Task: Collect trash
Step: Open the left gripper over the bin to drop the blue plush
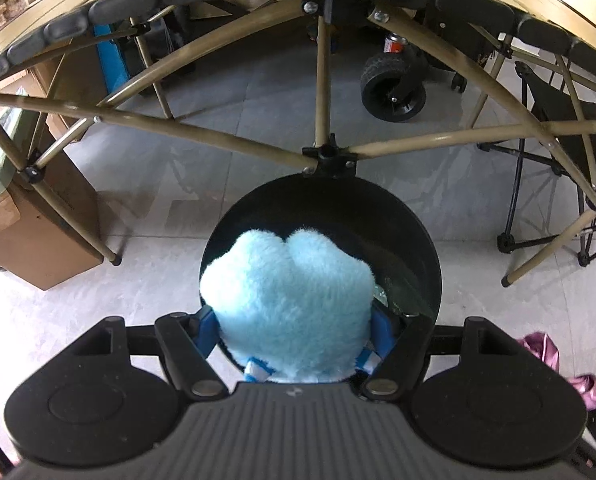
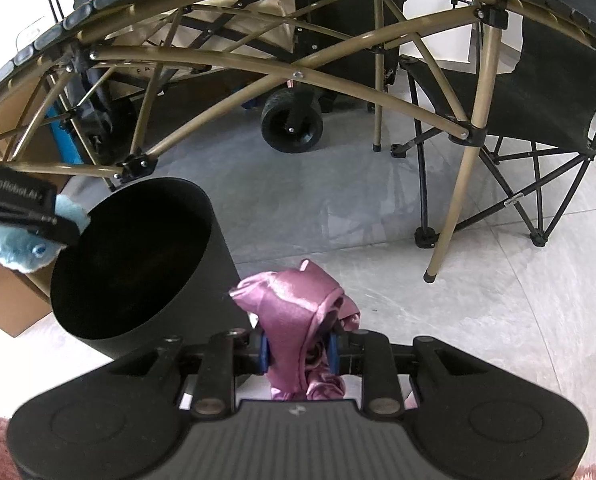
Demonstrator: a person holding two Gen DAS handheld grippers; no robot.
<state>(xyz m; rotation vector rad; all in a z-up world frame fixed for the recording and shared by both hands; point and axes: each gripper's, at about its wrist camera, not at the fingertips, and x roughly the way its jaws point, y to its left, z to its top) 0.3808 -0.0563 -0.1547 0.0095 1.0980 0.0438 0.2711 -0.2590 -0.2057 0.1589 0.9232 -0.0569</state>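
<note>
On my left wrist view, the left gripper (image 1: 293, 332) has its jaws about halfway apart and clamped on a fluffy light-blue plush toy (image 1: 287, 304); the blue pads (image 1: 205, 330) press into its sides. The toy hangs directly over the mouth of the black bin (image 1: 410, 232), covering the lower left part of the opening. Something small and glinting lies at the bin's bottom, but I cannot tell what it is. The bin stands on the grey tiled floor (image 1: 217, 184) just in front of the folding table's tan frame (image 1: 322, 92). At the right edge I catch a bit of pink satin cloth (image 1: 542, 350).

On my right wrist view, the right gripper (image 2: 298, 350) has its jaws narrow, pinched on that pink satin cloth (image 2: 293, 304), which bunches up between the blue pads (image 2: 263, 350). It sits just right of the black bin (image 2: 137, 256), beside the rim and not over the opening. At the left edge I see the left gripper (image 2: 29, 216) with the blue plush toy (image 2: 17, 254) at the bin's far rim. A black folding chair (image 2: 546, 92) stands behind to the right.
</note>
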